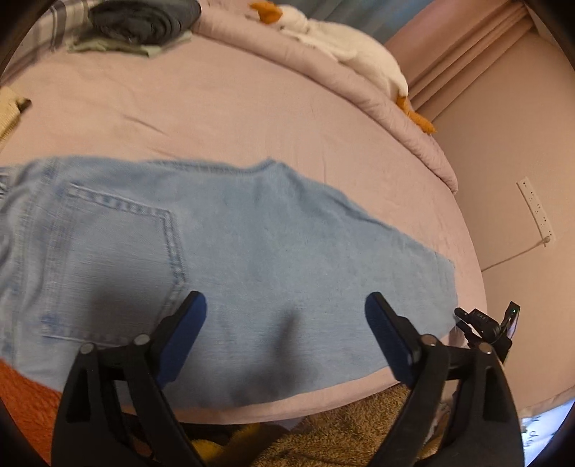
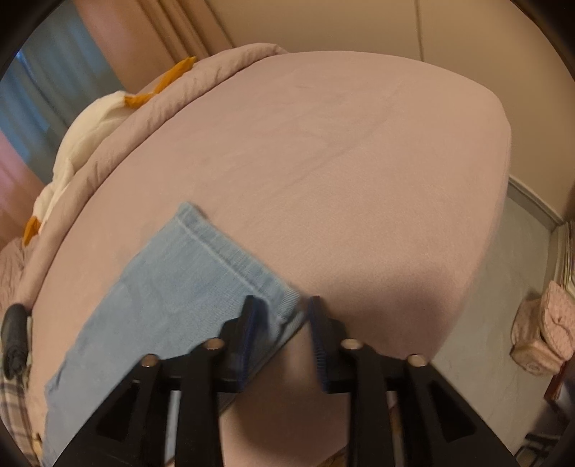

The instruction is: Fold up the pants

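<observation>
**Jeans flat along the near edge of the bed, both grippers over them**

Much of the pale blue jeans is cut off: in the left wrist view the waist runs out of frame at the left, and the black fingers cover the cloth nearest the camera. Only a back pocket and the seat show clearly, lying flat on the pink bed sheet along the bed's near edge. In the right wrist view the leg hem lies near the bed's near edge, blurred by motion where it meets the fingers.

The left gripper hangs above the seat with its jaws spread wide and nothing between them. The right gripper is parted narrowly; the hem corner sits between or just under its blue pads, and whether the pads pinch the cloth cannot be told.

At the bed's far left corner lies a dark folded garment on greenish cloth. A white plush toy with orange parts rests on the rolled pink duvet along the far edge. A white power strip is on the wall beyond the bed.
</observation>
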`<state>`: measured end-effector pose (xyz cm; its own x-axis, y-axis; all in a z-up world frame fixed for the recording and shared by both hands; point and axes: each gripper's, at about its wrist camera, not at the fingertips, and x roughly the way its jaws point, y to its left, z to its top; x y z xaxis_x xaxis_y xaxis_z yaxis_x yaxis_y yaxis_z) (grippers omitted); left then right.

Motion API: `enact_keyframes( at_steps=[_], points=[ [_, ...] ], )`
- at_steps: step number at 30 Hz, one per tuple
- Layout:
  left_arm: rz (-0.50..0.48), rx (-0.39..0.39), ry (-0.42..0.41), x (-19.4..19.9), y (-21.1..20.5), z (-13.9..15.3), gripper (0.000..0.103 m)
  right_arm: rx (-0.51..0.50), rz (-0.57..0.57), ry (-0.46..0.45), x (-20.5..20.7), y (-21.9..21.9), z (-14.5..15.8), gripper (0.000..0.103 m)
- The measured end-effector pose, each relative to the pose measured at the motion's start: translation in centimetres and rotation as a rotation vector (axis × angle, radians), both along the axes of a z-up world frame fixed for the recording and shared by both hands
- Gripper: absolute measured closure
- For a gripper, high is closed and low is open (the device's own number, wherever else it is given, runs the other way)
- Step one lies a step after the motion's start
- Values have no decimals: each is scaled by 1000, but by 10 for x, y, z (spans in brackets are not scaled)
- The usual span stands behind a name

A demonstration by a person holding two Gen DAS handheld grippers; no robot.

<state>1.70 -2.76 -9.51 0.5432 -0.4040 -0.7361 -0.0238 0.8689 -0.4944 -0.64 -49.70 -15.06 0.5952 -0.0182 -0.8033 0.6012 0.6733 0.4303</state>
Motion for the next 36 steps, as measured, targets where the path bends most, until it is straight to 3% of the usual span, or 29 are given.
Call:
enact_keyframes(
  at_steps=[1,3,6,11,15,19,31,35,36],
  points=[
    [5,5,-8,-3,2,1,7,11,11,-5,-1,3,3,46],
    [13,14,-20,-8,4,3,5,23,18,-6,-3,8,10,29],
    [26,17,-25,-13,9,3,4,-20,27,-52,-13,21,27,20],
    [42,14,-18,-17,15,1,3,33,31,-108,-31,38,30,20],
    [47,23,-11,-18,17,0,3,63,81,-75,-23,47,15,20],
    [61,32,-14,-19,21,0,3,90,74,-48,-15,42,2,20],
    [76,46,22,-12,24,-10,3,134,42,-130,0,20,-5,21],
    [76,51,26,-9,23,-12,3,129,4,-133,7,15,-6,38],
    [76,51,29,-8,23,-12,3,120,-7,-125,8,15,-6,49]
  ],
)
